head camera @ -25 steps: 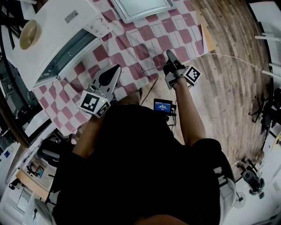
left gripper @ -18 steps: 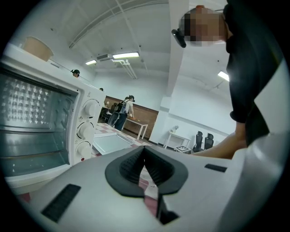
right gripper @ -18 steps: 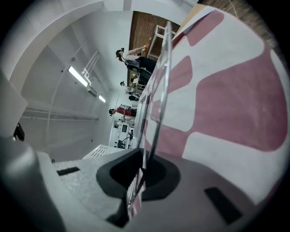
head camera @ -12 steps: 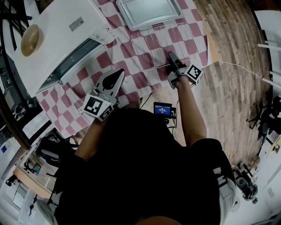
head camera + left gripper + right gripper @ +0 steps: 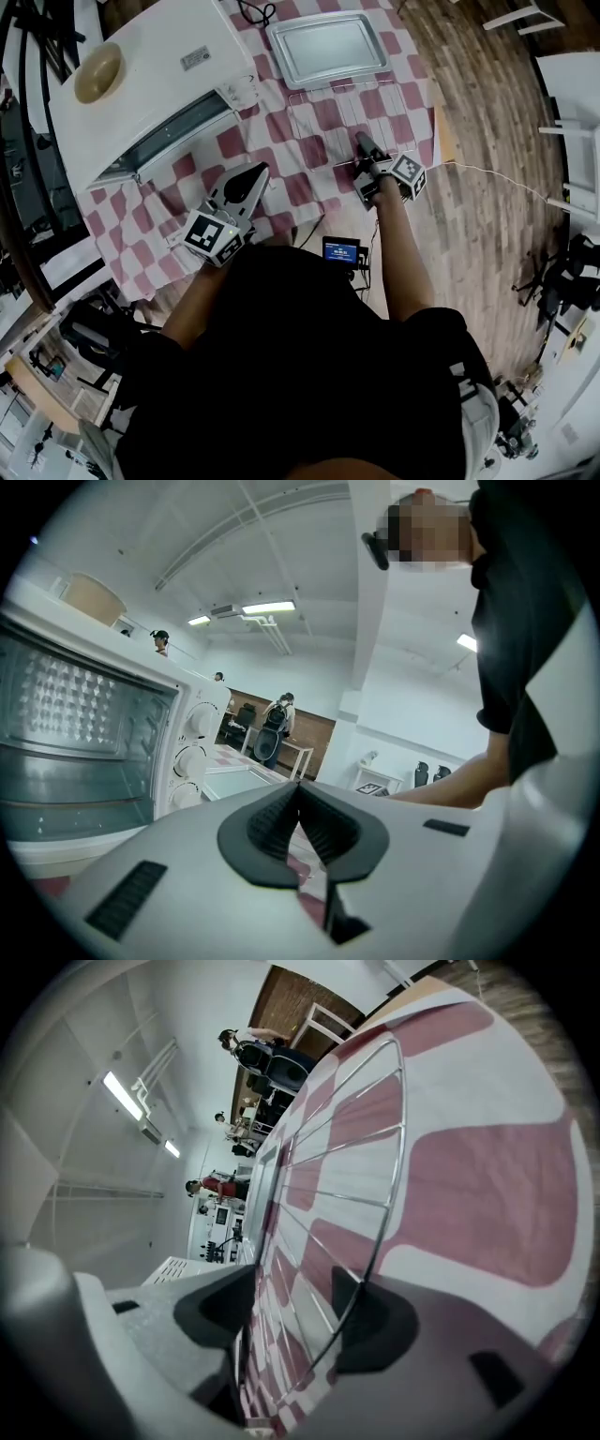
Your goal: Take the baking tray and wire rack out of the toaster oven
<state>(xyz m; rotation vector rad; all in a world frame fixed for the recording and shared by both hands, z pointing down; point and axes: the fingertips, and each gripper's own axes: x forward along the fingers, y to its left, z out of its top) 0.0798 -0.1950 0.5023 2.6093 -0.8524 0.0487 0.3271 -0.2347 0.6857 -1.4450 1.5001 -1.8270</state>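
Its jaws just opened, the right gripper [image 5: 364,148] frees the wire rack [image 5: 342,117] beside the baking tray [image 5: 328,47], both outside the toaster oven [image 5: 150,84], so the job looks done; the left gripper [image 5: 251,174] is closed.

- Red-and-white checked cloth [image 5: 234,141] covering the desk.
- Tan bowl [image 5: 98,72], far left.
- Small lit screen [image 5: 341,249] near the desk's near edge.
- White cable [image 5: 497,178] across the wooden floor [image 5: 487,244], right.

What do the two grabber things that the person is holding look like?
The left gripper and right gripper are grey plastic wedges that narrow to a tip, with black ribbed pads inside. Each carries a white cube printed with black square markers. The person wears a black short-sleeved top.
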